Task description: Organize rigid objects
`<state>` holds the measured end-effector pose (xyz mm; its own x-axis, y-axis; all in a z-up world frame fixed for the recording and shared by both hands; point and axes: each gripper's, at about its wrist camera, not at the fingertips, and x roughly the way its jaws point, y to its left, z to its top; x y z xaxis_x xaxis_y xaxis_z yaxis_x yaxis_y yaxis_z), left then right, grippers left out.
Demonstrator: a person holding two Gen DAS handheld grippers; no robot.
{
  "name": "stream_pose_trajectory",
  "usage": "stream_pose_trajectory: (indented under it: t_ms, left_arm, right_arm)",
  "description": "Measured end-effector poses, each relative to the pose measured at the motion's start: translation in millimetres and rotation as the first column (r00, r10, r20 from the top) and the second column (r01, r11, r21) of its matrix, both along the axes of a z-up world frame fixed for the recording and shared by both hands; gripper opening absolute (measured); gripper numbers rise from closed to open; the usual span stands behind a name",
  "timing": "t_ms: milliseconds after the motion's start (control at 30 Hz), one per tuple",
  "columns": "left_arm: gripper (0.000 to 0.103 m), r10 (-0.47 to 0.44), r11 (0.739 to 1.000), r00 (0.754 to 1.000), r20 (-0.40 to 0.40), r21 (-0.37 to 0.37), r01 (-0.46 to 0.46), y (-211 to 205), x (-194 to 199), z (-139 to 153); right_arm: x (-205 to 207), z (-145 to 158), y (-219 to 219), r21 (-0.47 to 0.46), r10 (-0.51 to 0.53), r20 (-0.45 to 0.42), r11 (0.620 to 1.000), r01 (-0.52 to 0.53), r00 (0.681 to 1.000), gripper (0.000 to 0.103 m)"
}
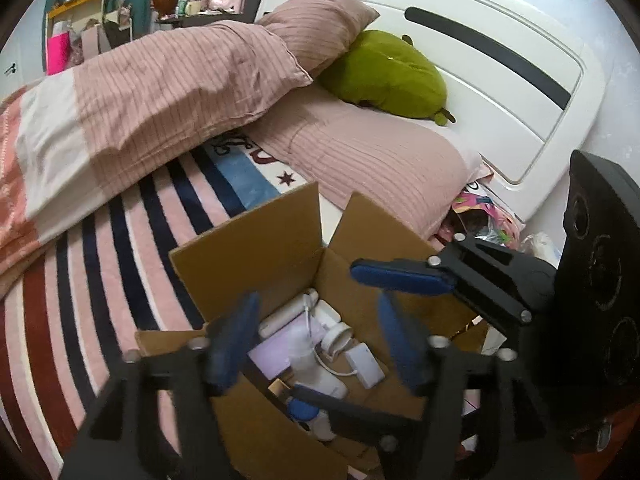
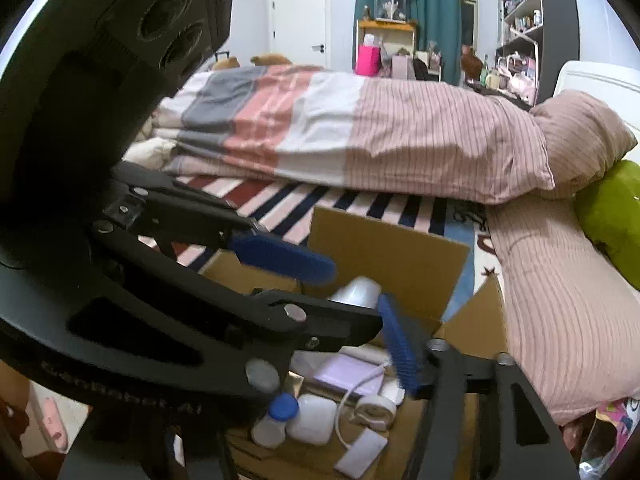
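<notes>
Tongs are hovering spread and empty, left tongs [image 1: 316,344] and right tongs [image 1: 356,332] crowding over the cardboard box [image 1: 248,252] of gadgets on the bed, risking collision.

Left claw [image 1: 316,340] gapes wide and empty — right claw [image 1: 340,336] likewise, crossing just beside it.
</notes>
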<state>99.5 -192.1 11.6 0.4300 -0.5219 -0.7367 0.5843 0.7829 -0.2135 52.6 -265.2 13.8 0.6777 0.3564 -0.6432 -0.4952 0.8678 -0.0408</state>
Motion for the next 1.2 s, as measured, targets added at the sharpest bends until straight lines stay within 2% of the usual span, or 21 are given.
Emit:
stream_pose_trajectory:
  t_ms: [133,200,267,400,467,633,767,933,1200]
  left_arm:
    - [0.072,0.025,1.0,1.0,0.017,-0.011,-0.025,9,-5,5]
    - [0.073,0.046,0.999,0.998,0.036,-0.014,-0.045,16,-9,9]
    - [0.08,0.074,0.997,0.996,0.055,-0.024,-0.072,24,-15,15]
    - [0.083,0.15,0.988,0.981,0.121,-0.048,-0.145,47,-32,28]
    - [0.087,0.192,0.981,0.97,0.151,-0.055,-0.186,60,-41,33]
    - [0.09,0.341,0.94,0.91,0.236,-0.071,-0.334,98,-63,44]
    - [0.09,0.438,0.899,0.864,0.249,-0.112,-0.423,128,-76,43]
    - [0.09,0.514,0.857,0.819,0.255,-0.119,-0.502,155,-87,37]
    - [0.09,0.546,0.836,0.796,0.261,-0.114,-0.536,168,-96,31]
  right_arm:
    - [-3,-1,-3,-0.001,-0.007,-0.001,1.0,0.007,1.0,0.069]
    - [-4,0,-5,0.0,-0.011,0.0,1.0,0.011,1.0,0.069]
    - [-6,1,-5,0.002,-0.012,-0.002,1.0,0.012,1.0,0.069]
    - [-7,6,-7,0.021,-0.004,0.0,1.0,0.004,1.0,0.074]
    - [-10,10,-7,0.037,0.005,0.009,0.999,-0.005,1.0,0.079]
    - [-15,21,-10,0.101,0.014,0.056,0.995,-0.02,0.998,0.092]
    - [-20,30,-9,0.131,0.039,0.075,0.99,-0.049,0.996,0.1]
    - [-29,39,-7,0.157,0.057,0.134,0.984,-0.078,0.989,0.101]
    - [-33,41,-5,0.175,0.061,0.149,0.981,-0.086,0.987,0.101]
